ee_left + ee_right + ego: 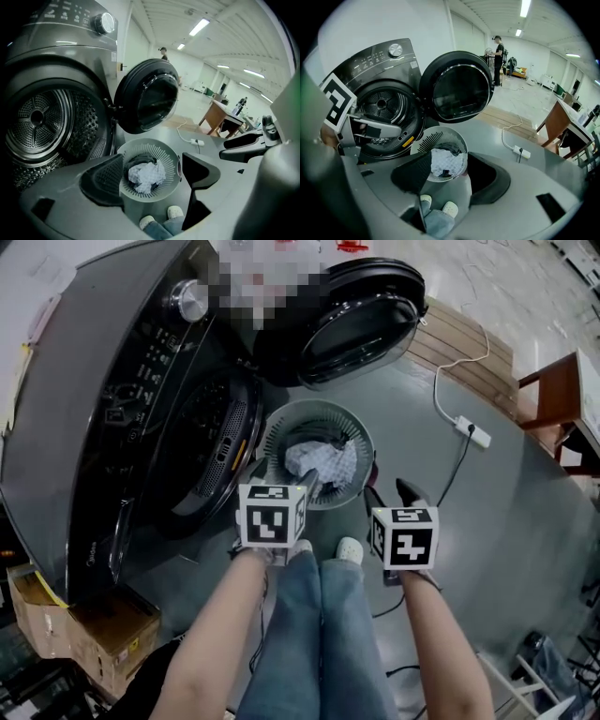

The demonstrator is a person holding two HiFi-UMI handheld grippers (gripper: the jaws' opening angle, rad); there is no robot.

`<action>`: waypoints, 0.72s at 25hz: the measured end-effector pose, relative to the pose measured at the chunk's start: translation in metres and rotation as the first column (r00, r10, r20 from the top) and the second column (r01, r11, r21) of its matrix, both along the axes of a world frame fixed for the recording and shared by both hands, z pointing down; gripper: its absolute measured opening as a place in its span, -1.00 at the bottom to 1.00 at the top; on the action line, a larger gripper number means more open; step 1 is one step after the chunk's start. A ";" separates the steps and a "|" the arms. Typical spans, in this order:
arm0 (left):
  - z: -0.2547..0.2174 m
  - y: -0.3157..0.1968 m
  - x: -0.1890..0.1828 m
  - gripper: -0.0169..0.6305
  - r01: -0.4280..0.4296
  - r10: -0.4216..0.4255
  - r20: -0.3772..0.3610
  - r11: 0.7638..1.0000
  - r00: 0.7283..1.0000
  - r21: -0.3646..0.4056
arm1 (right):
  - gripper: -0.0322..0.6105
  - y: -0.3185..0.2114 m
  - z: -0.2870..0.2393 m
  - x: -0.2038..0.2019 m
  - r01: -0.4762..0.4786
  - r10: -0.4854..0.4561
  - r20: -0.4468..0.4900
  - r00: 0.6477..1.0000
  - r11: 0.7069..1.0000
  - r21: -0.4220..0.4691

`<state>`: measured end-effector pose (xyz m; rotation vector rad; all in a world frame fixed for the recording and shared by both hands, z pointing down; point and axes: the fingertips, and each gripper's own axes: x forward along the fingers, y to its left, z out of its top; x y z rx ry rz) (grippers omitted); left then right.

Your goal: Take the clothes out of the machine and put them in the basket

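Observation:
The dark washing machine [112, 390] stands at the left with its round door [361, 320] swung open. What shows of its drum [37, 119] holds no clothes. On the floor before it stands a grey slotted basket [361, 442] with a white patterned cloth [323, 463] on top of a dark garment [143, 154]. My left gripper [284, 479] hangs over the basket's near left rim, jaws apart and empty. My right gripper [392, 495] is just right of the basket, also open with nothing between its jaws. Both gripper views show the basket [452, 138] through the gap between the jaws.
The person's legs and white shoes [349, 549] are just behind the basket. A power strip [472, 432] with a white cable lies on the floor at the right, near a wooden table [562, 399]. A cardboard box [84, 624] sits at the lower left. A person [499, 51] stands far off.

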<state>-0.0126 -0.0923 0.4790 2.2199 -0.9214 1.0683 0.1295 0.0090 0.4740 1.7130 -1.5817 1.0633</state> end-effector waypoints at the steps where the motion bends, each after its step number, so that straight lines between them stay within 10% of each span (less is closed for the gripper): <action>1: -0.006 0.001 -0.002 0.27 0.004 -0.004 -0.002 1.000 1.000 -0.004 | -0.15 0.001 -0.007 -0.001 -0.003 0.003 0.000 1.000 1.000 -0.005; 18: -0.130 0.018 -0.034 0.20 -0.020 0.020 0.014 0.999 1.000 0.042 | -0.15 0.009 -0.130 -0.038 0.050 -0.049 0.037 0.998 0.999 -0.020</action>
